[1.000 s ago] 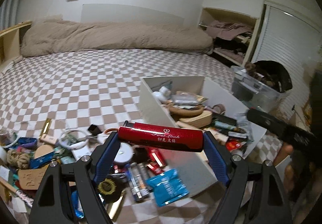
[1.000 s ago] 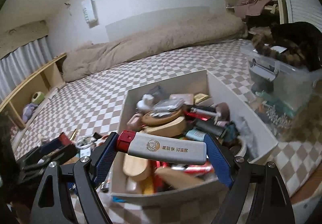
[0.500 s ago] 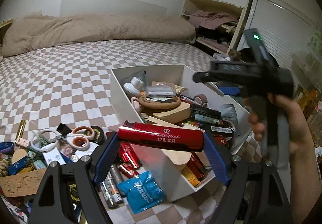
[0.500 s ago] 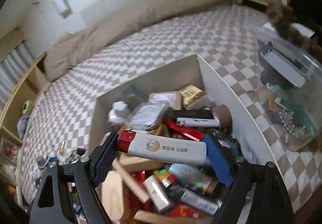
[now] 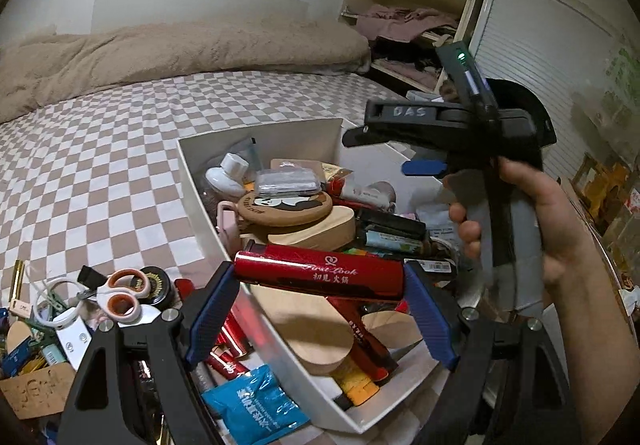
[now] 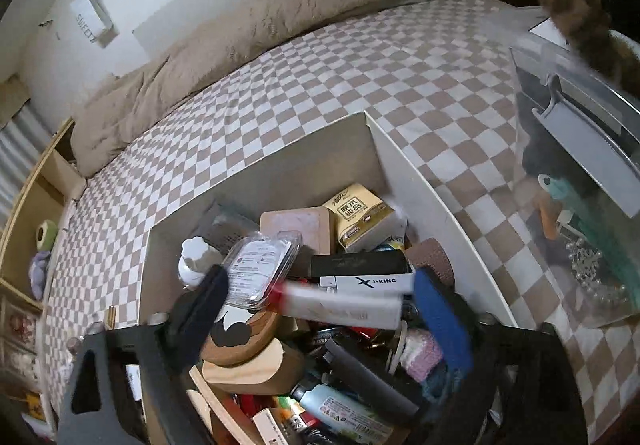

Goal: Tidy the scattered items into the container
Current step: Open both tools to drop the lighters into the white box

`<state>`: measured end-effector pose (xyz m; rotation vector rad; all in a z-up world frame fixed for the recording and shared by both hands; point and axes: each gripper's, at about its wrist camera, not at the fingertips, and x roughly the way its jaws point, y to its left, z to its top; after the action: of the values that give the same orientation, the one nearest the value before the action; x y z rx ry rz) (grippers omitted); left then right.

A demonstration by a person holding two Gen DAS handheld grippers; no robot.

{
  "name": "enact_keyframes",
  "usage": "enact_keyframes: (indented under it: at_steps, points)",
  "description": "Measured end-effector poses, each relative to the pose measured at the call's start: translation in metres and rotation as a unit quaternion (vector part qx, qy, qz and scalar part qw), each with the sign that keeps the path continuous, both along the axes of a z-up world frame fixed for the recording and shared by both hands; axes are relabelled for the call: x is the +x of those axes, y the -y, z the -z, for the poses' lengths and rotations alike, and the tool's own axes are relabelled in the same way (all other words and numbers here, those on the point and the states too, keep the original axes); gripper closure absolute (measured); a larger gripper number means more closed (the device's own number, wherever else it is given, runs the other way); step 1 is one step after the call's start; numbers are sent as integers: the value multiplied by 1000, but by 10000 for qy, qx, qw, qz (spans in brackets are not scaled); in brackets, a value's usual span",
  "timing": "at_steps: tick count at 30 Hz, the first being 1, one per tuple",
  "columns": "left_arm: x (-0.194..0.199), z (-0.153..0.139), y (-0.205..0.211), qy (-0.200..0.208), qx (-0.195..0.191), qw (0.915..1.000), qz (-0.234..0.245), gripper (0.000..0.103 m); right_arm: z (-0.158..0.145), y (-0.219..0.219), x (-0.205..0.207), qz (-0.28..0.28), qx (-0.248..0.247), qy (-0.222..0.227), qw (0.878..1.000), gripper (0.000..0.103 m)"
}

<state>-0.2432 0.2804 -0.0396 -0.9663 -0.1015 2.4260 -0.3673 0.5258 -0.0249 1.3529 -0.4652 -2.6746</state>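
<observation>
Two lighters going in at once. Box [image 6: 440, 205] is crammed, so drop low over the pile, clear of its walls. Right gripper [image 6: 320, 309] jaws are opening, white lighter [image 6: 344, 309] slipping out above the box. Left gripper [image 5: 320, 305] clamps the red lighter [image 5: 318, 275] over the box's near wall; move further in.

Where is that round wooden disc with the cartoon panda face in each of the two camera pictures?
Left wrist view: the panda disc lies mid-frame inside the white box, on top of a pale wooden block.
Right wrist view: the panda disc sits lower left of centre, partly hidden behind a gripper finger.
Shared landmark: the clear plastic case just beyond the disc.
</observation>
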Motion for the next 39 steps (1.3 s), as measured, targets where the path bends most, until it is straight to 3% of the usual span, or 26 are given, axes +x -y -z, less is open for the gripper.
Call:
enact_keyframes:
  at_steps: [8, 14, 19, 29, 31, 39]
  points:
    - [-12, 7, -16, 413, 139, 9990, 94, 20, -13, -7, 33, -232, -172, -255, 9993, 4]
    - [-1, 13, -39, 749, -38, 9969, 253, 20, -22, -14, 60, -219, -350, -460, 9981, 4]
    - [13, 8, -53, 813, -153, 9962, -257, 20, -26, -18, 70, -168, -483, -615, 9968, 4]
    - [18, 8, -70, 1144, 122, 9912, -661, 20, -31, -32, 87, -116, -419, -716, 9965, 4]
    - [15, 10, -67, 1252, 246, 9891, -735, 0, -31, -33, 90, -131, -426, -737, 9963, 4]
    - [16, 1, -55, 1272, 357, 9875, -854, 0, -33, -36, 100, -122, -467, -768, 9959, 4]
